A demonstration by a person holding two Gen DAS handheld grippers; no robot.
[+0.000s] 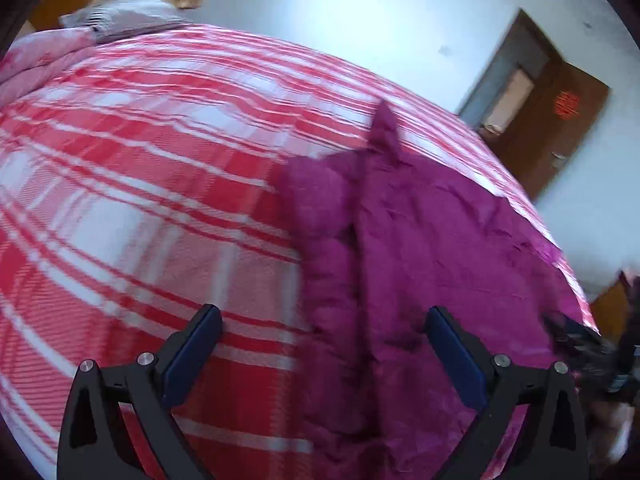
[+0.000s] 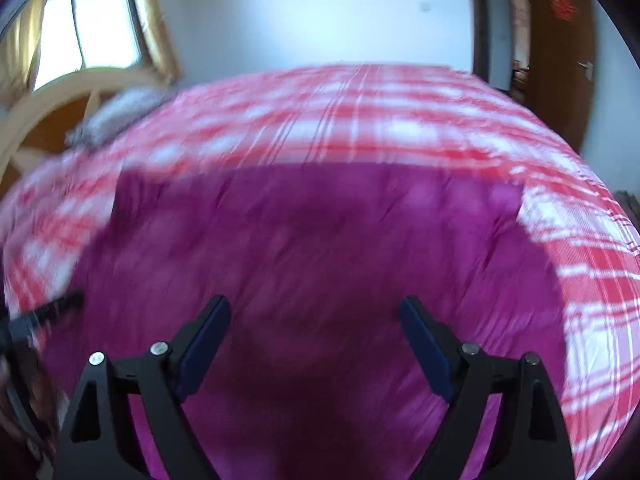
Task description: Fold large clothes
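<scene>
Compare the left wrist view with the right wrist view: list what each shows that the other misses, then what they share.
Only the left wrist view shows the sleeve sticking out past the garment's far edge, and the puffy folded band along its side.

Only the right wrist view shows the window with its yellow curtain.

Both show the magenta garment on the red plaid bed cover, the grey pillow, the brown door, and an open hand-held gripper: the left hand-held gripper, the right hand-held gripper.
</scene>
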